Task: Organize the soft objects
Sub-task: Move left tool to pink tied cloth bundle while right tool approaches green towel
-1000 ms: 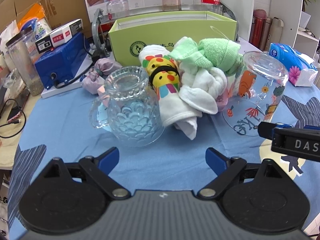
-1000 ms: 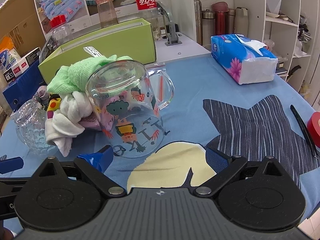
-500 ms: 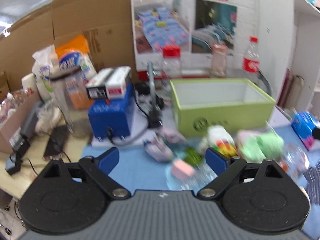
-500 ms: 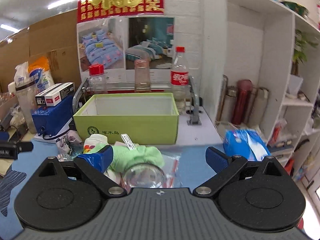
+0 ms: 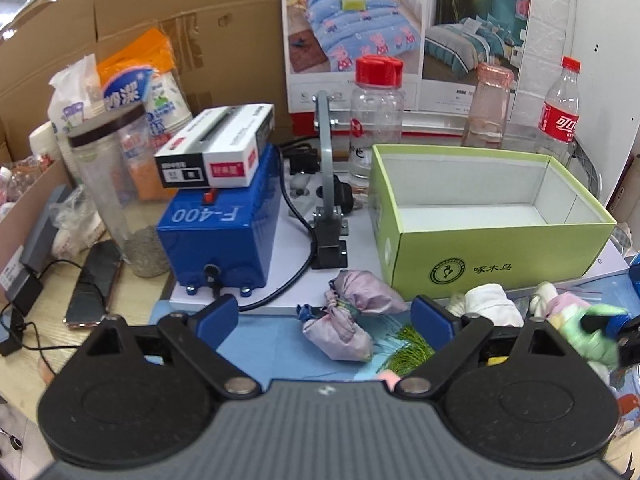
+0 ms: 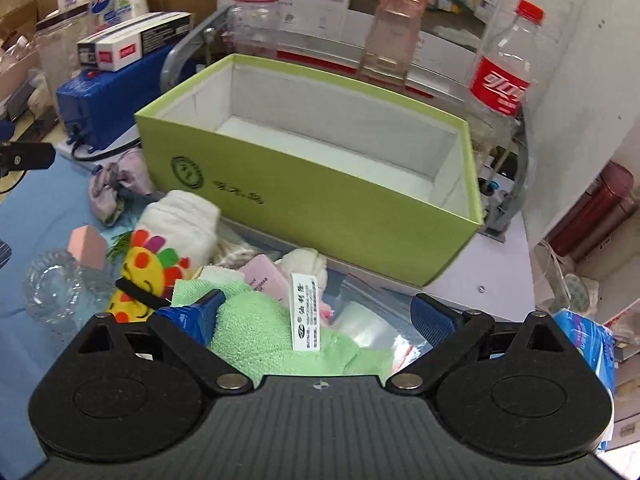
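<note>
An open green box (image 6: 320,196) stands empty behind a pile of soft things; it also shows in the left wrist view (image 5: 492,236). The pile holds a green towel (image 6: 264,332), a rolled white towel (image 6: 180,220), a yellow patterned cloth (image 6: 148,272) and a pink piece (image 6: 264,276). A purple cloth bundle (image 5: 348,312) lies left of the box. My right gripper (image 6: 316,316) is open, its jaws straddling the green towel from above. My left gripper (image 5: 324,316) is open and empty, above the purple bundle.
A blue machine (image 5: 220,232) with boxes on it stands left of the green box. Bottles (image 6: 500,68) line the back. A glass jug (image 6: 52,288) sits left of the pile, a tissue pack (image 6: 592,344) at the right. A phone (image 5: 94,280) and cables lie far left.
Both grippers rose from table level, tilted up, and have come down again. The right one now sits over the green towel, closer to the box. The left one has moved left over the purple bundle.
</note>
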